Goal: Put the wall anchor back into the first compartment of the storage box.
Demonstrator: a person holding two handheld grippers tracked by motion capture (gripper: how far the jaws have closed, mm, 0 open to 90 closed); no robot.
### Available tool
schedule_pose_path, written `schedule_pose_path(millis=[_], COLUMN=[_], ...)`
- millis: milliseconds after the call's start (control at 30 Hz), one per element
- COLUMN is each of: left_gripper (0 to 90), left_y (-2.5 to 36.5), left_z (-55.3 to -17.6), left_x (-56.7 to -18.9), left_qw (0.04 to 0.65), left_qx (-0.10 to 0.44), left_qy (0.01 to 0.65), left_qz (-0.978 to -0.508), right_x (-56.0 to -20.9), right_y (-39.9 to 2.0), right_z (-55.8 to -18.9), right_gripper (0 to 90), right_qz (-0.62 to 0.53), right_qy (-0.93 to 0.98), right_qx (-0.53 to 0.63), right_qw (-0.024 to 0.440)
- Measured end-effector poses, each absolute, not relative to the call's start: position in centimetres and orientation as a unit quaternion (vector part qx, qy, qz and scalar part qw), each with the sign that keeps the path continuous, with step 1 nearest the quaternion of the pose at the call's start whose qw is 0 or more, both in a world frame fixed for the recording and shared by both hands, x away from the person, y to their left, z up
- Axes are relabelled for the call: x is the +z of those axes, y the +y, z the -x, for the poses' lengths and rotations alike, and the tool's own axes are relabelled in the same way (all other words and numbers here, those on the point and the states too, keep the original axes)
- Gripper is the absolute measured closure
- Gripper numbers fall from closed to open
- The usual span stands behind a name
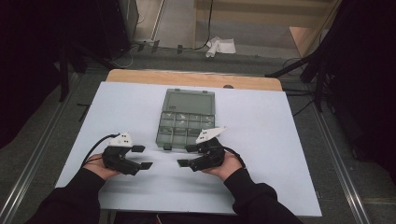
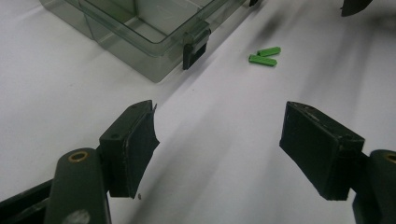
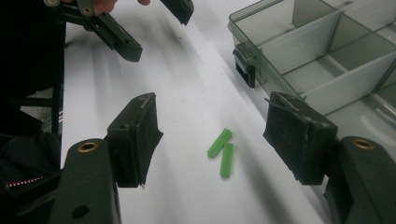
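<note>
Two small green sticks (image 3: 222, 153) lie touching on the white sheet, between the open jaws of my right gripper (image 3: 212, 121), which touch neither. From the left gripper view the green sticks (image 2: 265, 56) lie farther off, beyond the open, empty jaws of my left gripper (image 2: 219, 130). A smoky clear compartment box (image 1: 187, 119) lies open in the middle of the table, its latch (image 2: 194, 49) facing the near side. In the high view my left gripper (image 1: 142, 157) and right gripper (image 1: 186, 156) point toward each other just in front of the box.
The white sheet (image 1: 261, 140) covers a wooden table (image 1: 196, 78) whose far edge shows bare. The box compartments (image 3: 322, 60) look empty. Black stands and cables flank the table, and crumpled white paper (image 1: 220, 46) lies on the floor beyond.
</note>
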State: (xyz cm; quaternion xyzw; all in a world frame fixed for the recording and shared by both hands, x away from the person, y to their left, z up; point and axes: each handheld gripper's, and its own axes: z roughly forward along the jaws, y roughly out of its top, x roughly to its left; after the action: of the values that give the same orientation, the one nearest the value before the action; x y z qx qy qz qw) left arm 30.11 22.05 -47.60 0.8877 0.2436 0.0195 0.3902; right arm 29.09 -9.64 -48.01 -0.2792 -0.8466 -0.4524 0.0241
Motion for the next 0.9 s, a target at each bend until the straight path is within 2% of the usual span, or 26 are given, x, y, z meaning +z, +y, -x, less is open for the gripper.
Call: schedule_pose_path(millis=[900], left_gripper=[25.6], left_y=[22.1], left_z=[-30.1], left_x=[-47.6], left_qw=[0.387], left_qx=[0.020], left_qy=[0.243], left_qz=[-0.889], right_x=[-50.5], right_y=[-8.5], right_z=[-29.4], right_gripper=[54.8], right_qz=[0.299], right_qy=[-0.871], right_qx=[-0.389], right_qw=[0.017])
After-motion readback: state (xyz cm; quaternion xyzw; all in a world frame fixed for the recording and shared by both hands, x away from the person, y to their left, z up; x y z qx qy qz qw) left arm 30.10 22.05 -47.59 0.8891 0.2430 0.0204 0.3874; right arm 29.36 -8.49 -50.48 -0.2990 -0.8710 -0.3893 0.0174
